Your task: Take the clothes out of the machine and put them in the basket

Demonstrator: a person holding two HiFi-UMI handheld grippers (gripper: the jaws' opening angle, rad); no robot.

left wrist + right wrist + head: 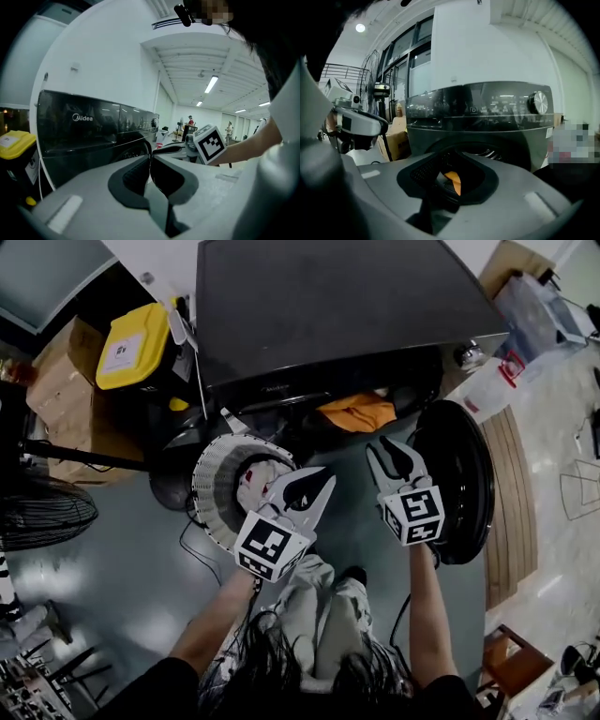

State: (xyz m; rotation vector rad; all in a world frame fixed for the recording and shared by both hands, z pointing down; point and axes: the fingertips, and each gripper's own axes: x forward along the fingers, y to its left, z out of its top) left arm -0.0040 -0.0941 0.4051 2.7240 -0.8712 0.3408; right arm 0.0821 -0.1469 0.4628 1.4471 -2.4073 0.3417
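Grey flooring surrounds the black machine, with an orange garment in its open mouth at upper centre; the right gripper, jaws slightly parted and empty, probably reaches in next, and the left gripper is clenched on nothing.

light: dim, ceiling strips | edges: fisheye-warped, vignetted | foreground: soft

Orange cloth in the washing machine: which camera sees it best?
The head view. There the orange cloth lies in plain sight in the washing machine's open mouth. The right gripper view shows only a small orange sliver of it. The left gripper view shows none of it.
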